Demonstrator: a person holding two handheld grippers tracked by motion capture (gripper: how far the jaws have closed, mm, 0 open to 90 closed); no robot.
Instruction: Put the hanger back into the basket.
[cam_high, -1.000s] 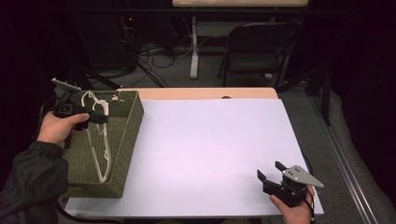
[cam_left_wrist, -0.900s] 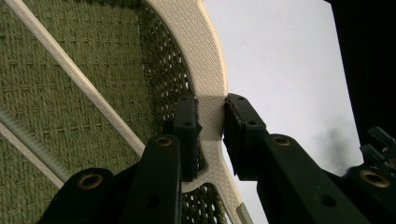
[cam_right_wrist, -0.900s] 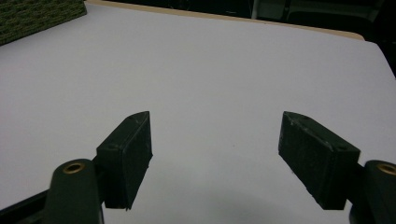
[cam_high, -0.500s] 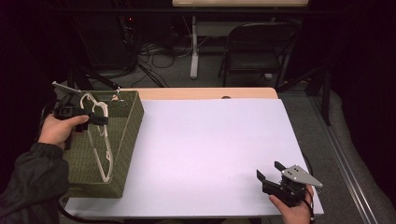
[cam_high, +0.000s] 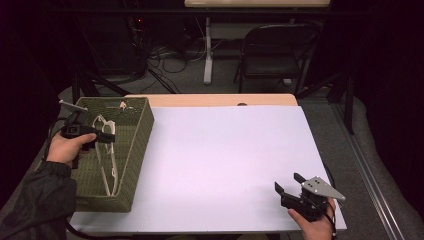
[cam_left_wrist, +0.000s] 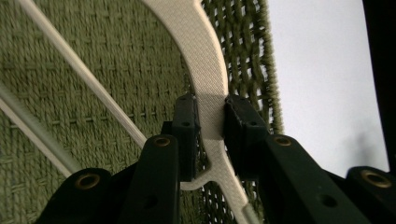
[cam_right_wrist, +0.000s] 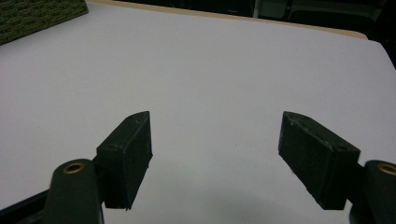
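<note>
From above, your left gripper (cam_high: 100, 134) reached level over the woven olive basket (cam_high: 137, 145), clamped on a white plastic hanger (cam_high: 107, 160) that hung down inside it. Your right gripper (cam_high: 295, 192) rested low at the near right edge of the smooth white table (cam_high: 225, 160).

In the left gripper view, both pads pinched the hanger's (cam_left_wrist: 210, 88) flat, finely textured curved arm against coarse basket weave (cam_left_wrist: 93, 84).

In the right gripper view, the wedge-shaped jaws stood spread with bare table (cam_right_wrist: 210, 70) between them.

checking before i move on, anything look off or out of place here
Nothing stands out. The left gripper is shut on a white hanger inside the green woven basket; the right gripper rests open over the white table. Nothing spilled or damaged.
</note>
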